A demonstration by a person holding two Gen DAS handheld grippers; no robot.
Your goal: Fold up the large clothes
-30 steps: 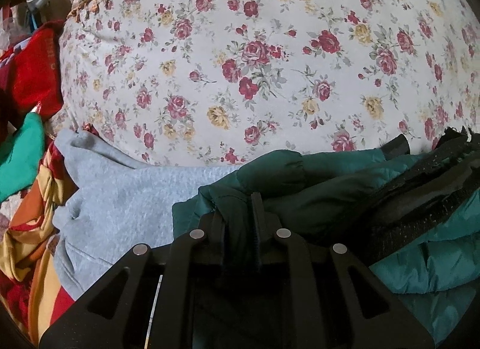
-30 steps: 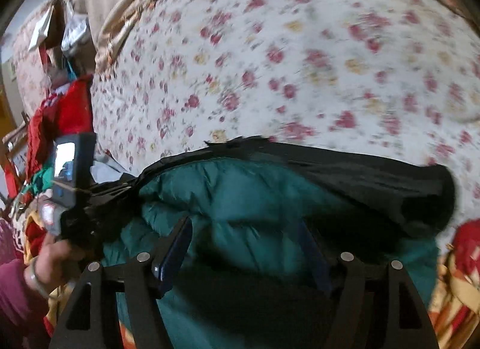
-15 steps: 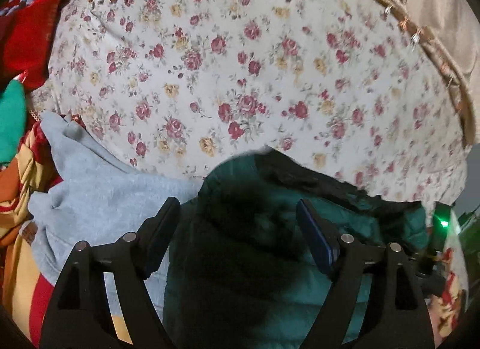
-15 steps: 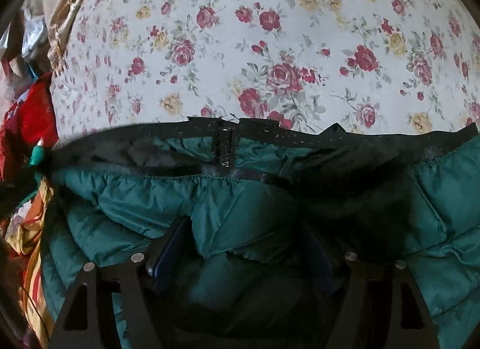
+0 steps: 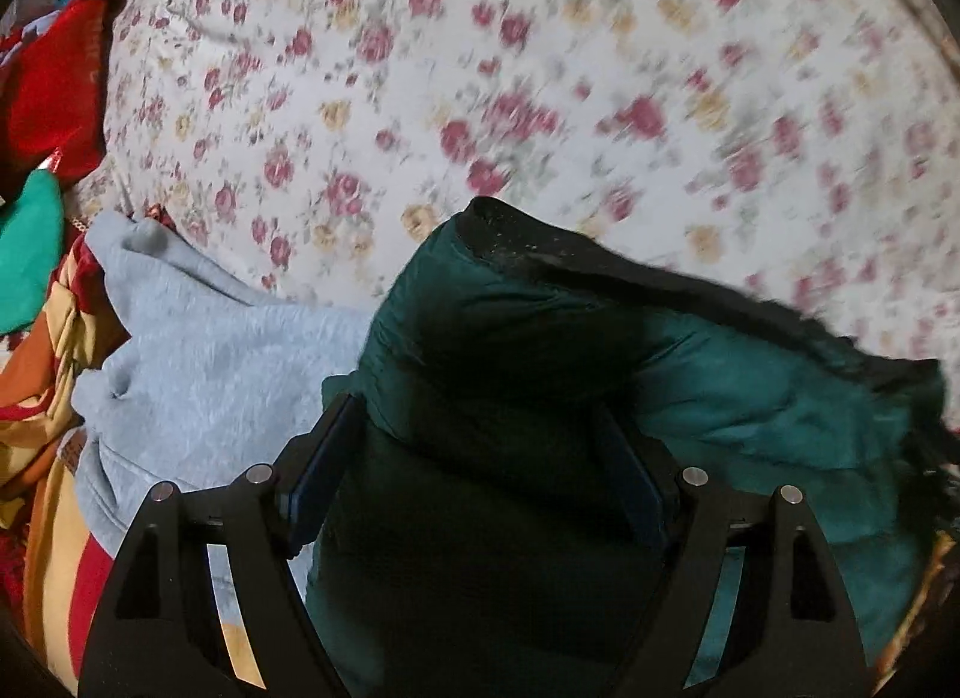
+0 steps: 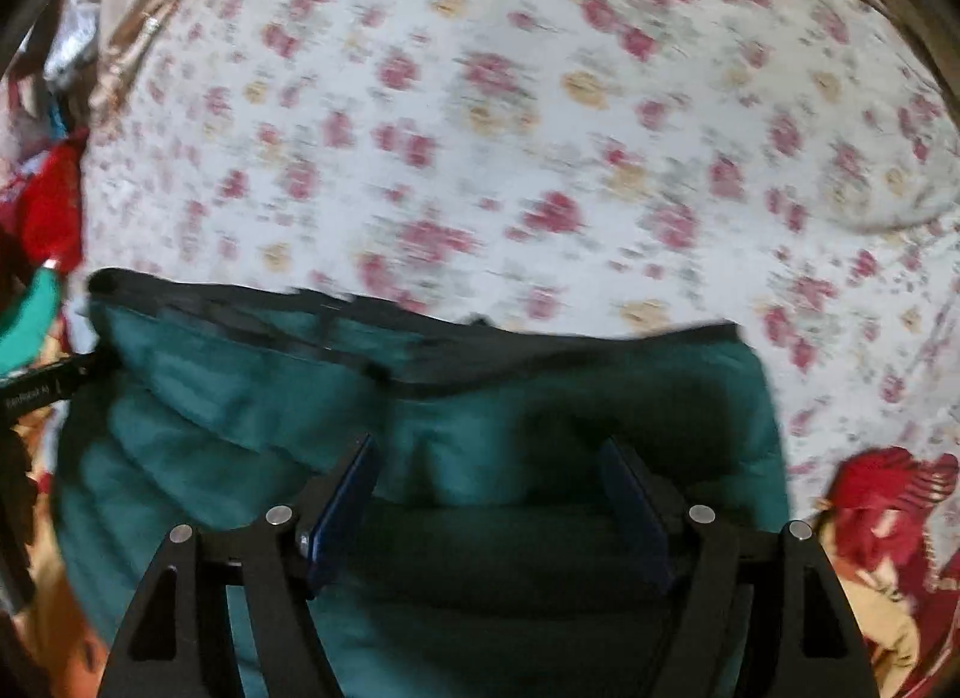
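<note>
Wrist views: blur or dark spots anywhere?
Left wrist: floral sheet motion-smeared, worst at right; green jacket sharper, in deep shadow between the claw's fingers. Right wrist: sheet blurred throughout, jacket soft, dark near the claw. Fisheye bends both.

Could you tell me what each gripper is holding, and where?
The left gripper has just been opening, with the green jacket loose between its jaws. The right gripper straddles the jacket's body; a grip cannot be told.

Each wrist camera looked forward and downward along its own fingers, close above the green jacket [image 5: 540, 350]. Both views shared that jacket and the floral bedsheet [image 6: 540, 128] beyond it.
</note>
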